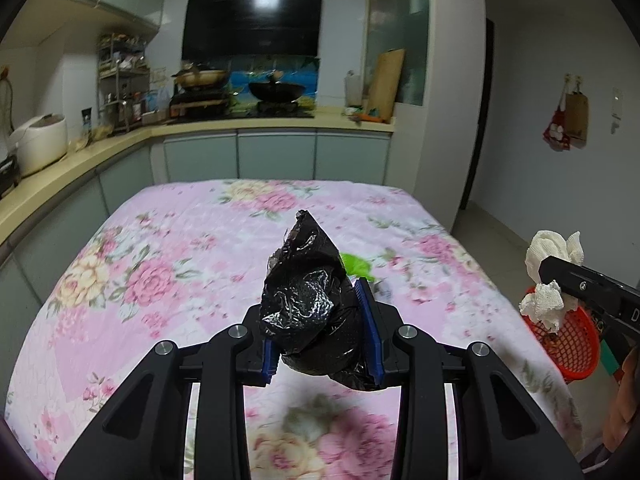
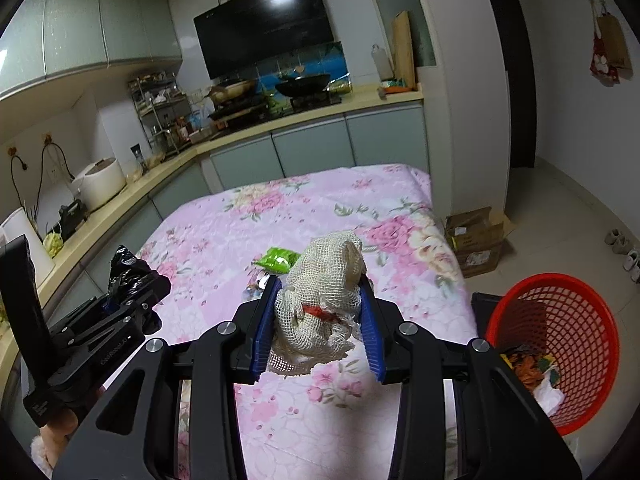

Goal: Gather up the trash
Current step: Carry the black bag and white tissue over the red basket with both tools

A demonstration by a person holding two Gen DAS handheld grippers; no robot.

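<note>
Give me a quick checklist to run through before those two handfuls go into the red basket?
1. Left gripper shut on black bag: ok.
2. Right gripper shut on mesh cloth: ok.
3. Red basket upright with room inside: ok.
4. Both loads lifted off the floral cover: ok.
5. Table cleared: not ok, a green packet lies there.
6. Cloth hanging clear of the basket rim: cannot tell.

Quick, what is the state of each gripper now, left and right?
Left gripper: jaws closed on the black plastic bag, held above the table.
Right gripper: jaws closed on the white mesh cloth.
</note>
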